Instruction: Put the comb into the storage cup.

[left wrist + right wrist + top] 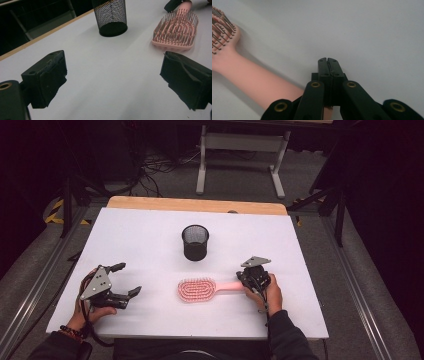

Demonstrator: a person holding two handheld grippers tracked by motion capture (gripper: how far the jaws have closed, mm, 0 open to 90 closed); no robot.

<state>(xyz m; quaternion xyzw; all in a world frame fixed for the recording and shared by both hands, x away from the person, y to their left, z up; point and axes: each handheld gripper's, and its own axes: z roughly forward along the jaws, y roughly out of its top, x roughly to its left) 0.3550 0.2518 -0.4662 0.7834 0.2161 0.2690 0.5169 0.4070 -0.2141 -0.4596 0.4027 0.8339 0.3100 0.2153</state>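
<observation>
Standing upright beyond the pink hairbrush (197,290), black mesh cup (195,242), contents unseen; left gripper (123,279) jaws apart, right gripper (241,276) jaws together.

Pink hairbrush (197,290); black mesh cup (195,242) (grid-patterned); white table (150,245).

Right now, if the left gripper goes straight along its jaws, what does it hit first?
Probably the black mesh cup. In the left gripper view it stands ahead, near the midline between the open jaws, with bare table before it. The pink hairbrush lies right of that line. Depth is hard to judge.
</observation>
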